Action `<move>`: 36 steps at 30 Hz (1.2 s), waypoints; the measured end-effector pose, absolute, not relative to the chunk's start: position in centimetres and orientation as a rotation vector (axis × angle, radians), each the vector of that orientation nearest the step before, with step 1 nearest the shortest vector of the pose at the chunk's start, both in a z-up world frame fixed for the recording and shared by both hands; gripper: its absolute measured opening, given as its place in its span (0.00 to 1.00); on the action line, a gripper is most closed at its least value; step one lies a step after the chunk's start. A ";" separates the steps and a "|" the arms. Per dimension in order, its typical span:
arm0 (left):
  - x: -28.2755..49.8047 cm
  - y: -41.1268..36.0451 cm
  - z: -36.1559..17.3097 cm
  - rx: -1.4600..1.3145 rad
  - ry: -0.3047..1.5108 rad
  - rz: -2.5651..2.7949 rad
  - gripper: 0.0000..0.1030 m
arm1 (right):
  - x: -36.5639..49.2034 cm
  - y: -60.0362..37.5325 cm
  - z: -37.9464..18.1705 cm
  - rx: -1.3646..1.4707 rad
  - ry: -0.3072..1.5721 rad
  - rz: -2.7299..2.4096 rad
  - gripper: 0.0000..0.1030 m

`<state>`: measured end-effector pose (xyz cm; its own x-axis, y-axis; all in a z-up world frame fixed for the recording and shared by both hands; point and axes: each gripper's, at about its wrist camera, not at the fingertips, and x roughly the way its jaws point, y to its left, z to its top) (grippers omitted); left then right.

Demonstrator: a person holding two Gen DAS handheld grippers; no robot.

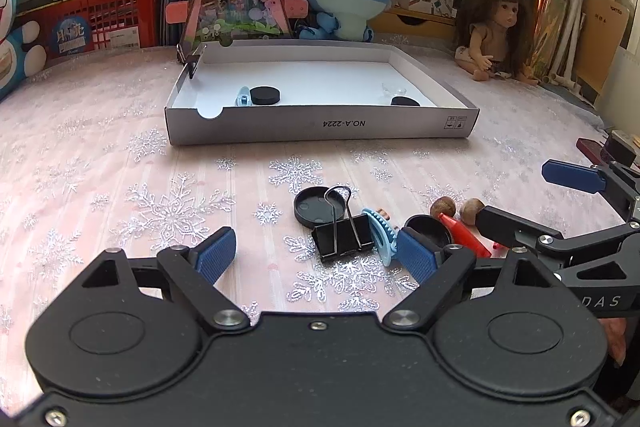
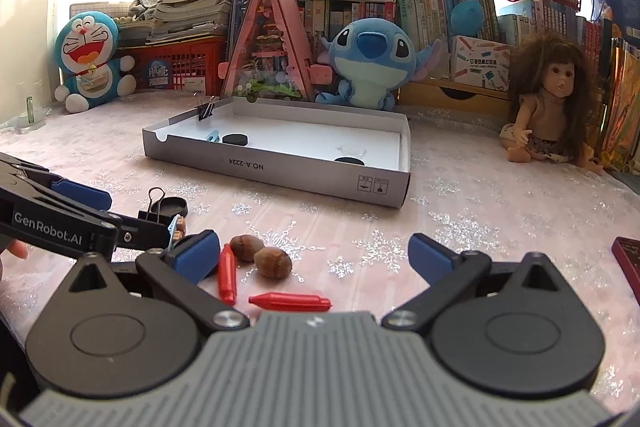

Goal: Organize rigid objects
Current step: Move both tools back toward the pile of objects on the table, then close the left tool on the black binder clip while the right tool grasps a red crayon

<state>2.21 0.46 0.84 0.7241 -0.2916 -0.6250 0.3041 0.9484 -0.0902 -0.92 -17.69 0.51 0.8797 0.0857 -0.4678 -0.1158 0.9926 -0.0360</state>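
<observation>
Two grippers were hovering low over your bench here, both with jaws spread wide and nothing between them. Biggest thing in play was the shallow white box sitting mid-bench, and it already had a few bits in it: a black disc, a small blue clip touching that disc, another dark disc near the right wall, and a binder clip pinched onto the back-left rim.

The loose pile was much nearer you. Your left gripper had the big black binder clip sitting just ahead of its jaws, with a black cap touching it behind and a blue toothed clip jammed against its right side. Your right gripper was lined up over two nuts and two red crayon-like pieces.

What I'd have worried about: that pile was tight, so closing on the binder clip could've dragged the blue clip along or flicked the cap away. The wire handle stuck up too, easy to snag. The nuts were round, so a sloppy pinch would likely have sent them rolling. And your two grippers were close together, so they could've bumped.

Hard to make out: something clear near the right-hand disc in the box, a second dark cap half hidden behind your left gripper's finger, and a dark red object cut off at the right edge.
</observation>
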 end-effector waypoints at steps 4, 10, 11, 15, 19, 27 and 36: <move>1.9 0.4 0.7 0.029 0.692 -0.336 0.84 | -1.2 -17.5 0.2 -0.067 0.497 0.112 1.00; 1.5 0.2 0.5 0.046 0.690 -0.345 0.78 | -1.5 -18.1 0.0 -0.043 0.519 0.108 0.97; 1.5 0.2 0.5 0.046 0.689 -0.343 0.75 | -1.6 -18.2 0.0 -0.038 0.522 0.105 0.97; 1.7 0.5 0.6 0.034 0.686 -0.342 0.66 | -2.2 -18.9 0.1 -0.021 0.501 0.091 0.95; 1.8 0.9 0.8 0.025 0.682 -0.337 0.53 | -2.6 -19.4 0.0 -0.024 0.500 0.067 0.89; 2.0 1.5 1.0 0.008 0.681 -0.322 0.43 | -2.8 -19.3 -0.4 -0.020 0.532 0.073 0.73; 3.0 0.4 1.0 0.022 0.674 -0.314 0.40 | -2.7 -17.6 -1.0 -0.062 0.553 0.104 0.63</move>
<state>3.00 0.40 1.02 0.7362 -0.2783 -0.6169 0.2926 0.9528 -0.0807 -2.71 -17.63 -0.97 0.8461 0.0816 -0.5268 -0.1148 0.9929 -0.0305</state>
